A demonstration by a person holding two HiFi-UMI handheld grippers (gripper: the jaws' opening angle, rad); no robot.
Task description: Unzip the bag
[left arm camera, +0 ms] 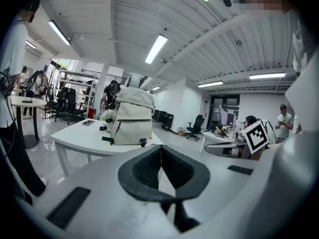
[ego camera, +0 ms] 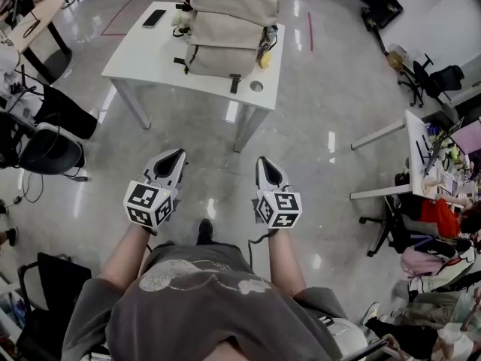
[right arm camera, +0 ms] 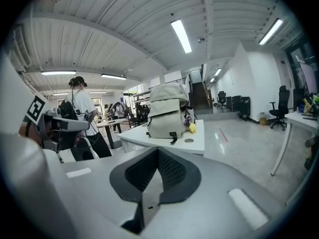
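Held near, the left gripper and right gripper are seen closed on nothing, well apart from the bag on the far table, which could be shoved or toppled if reached with jaws not opened first.

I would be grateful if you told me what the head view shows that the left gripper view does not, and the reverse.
Only the head view: the person's grey shirt and the round hole in the table. Only the left gripper view: the ceiling lights. Both: the beige bag on the table, the phone beside it, and the shut left gripper.
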